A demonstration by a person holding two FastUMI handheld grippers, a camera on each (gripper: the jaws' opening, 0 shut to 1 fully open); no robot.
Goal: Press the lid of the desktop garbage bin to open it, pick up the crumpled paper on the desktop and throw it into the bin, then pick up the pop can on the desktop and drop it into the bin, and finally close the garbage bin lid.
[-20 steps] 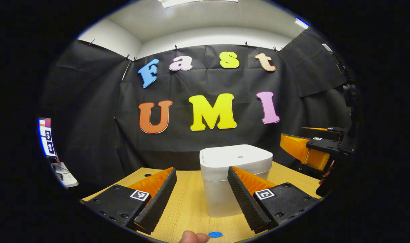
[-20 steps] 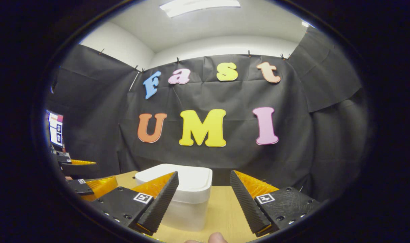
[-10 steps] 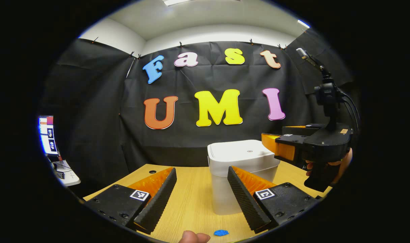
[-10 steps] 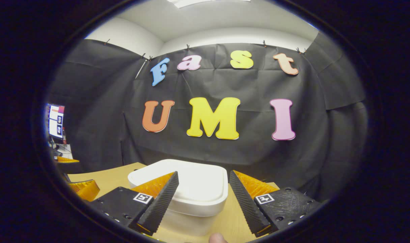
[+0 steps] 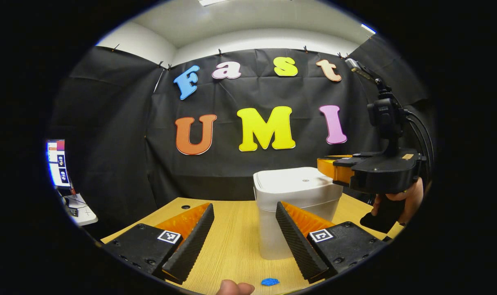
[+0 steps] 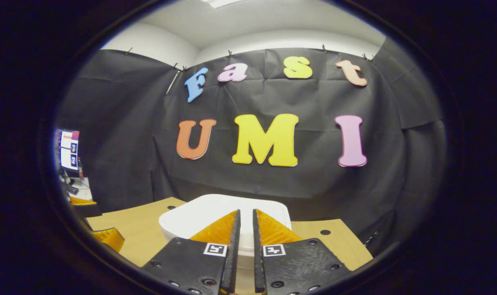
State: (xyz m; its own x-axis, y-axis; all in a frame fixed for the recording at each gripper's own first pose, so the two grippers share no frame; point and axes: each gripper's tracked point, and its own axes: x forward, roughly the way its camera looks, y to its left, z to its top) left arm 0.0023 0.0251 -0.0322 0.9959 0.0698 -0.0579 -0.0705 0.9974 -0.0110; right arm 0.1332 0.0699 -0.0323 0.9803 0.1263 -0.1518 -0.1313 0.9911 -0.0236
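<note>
**Right gripper closed above the shut bin lid**

In the left gripper view we see our left gripper [image 5: 242, 229] low over the wooden tabletop [image 5: 232, 246], its two fingers spread wide with nothing between them. Beyond the fingers stands the white garbage bin [image 5: 297, 205], upright and toward the far edge of the tabletop, close to the black cloth wall. Its lid [image 5: 293, 182] lies flat and closed on top. A small blue scrap [image 5: 269, 282] lies on the tabletop near the front edge, just beside a fingertip [image 5: 234, 288] of the person's hand at the bottom of the view.

To the right in that view, the right gripper [image 5: 334, 166] is held level in a hand [image 5: 400, 200], its tips reaching over the right side of the lid. We cannot tell from there whether the tips touch the lid.

In the right gripper view the right gripper [image 6: 244, 246] has its fingers drawn almost together, a thin gap left between them and nothing pinched. The garbage bin [image 6: 179, 221] sits directly beneath and ahead of them, lid [image 6: 215, 205] down. Part of the left gripper [image 6: 107, 237] shows at the left, over the tabletop [image 6: 129, 229]. A small round hole [image 6: 325, 232] marks the tabletop to the right of the bin. A monitor [image 6: 69, 149] glows at the far left, beyond the tabletop's edge.
</note>
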